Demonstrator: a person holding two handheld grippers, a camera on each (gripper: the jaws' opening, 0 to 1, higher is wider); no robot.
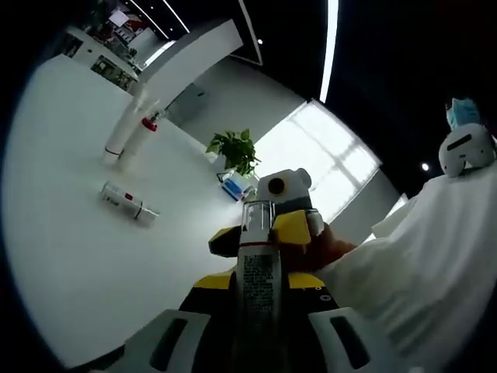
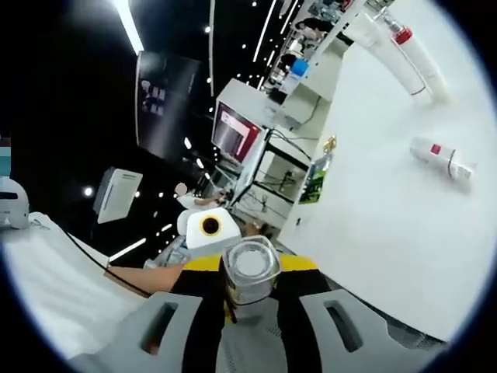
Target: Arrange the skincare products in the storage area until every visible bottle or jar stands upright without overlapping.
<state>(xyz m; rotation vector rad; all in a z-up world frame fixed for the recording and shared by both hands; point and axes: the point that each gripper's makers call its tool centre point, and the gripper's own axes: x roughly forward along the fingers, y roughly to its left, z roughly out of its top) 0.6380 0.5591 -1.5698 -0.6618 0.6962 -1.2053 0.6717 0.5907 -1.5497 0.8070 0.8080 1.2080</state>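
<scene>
A slim bottle (image 1: 258, 272) with a clear cap and a printed label stands along my left gripper (image 1: 258, 284), which is shut on its body. My right gripper (image 1: 261, 233) comes in from beyond, its yellow-tipped jaws closed around the cap end. In the right gripper view the clear cap (image 2: 251, 268) faces the camera end-on, with my right gripper (image 2: 251, 272) shut around it. On the white table (image 1: 70, 256) two tall white tubes (image 1: 124, 128) stand together, one with a red cap (image 1: 149, 124). A small white bottle (image 1: 128, 202) with a red mark lies on its side.
A potted plant (image 1: 233, 151) and a blue item (image 1: 237, 186) sit at the table's far edge. A person in a white garment (image 1: 435, 256) is on the right. The lying bottle (image 2: 441, 158) and the tubes (image 2: 411, 54) are on the table (image 2: 373, 233); shelves and screens stand beyond.
</scene>
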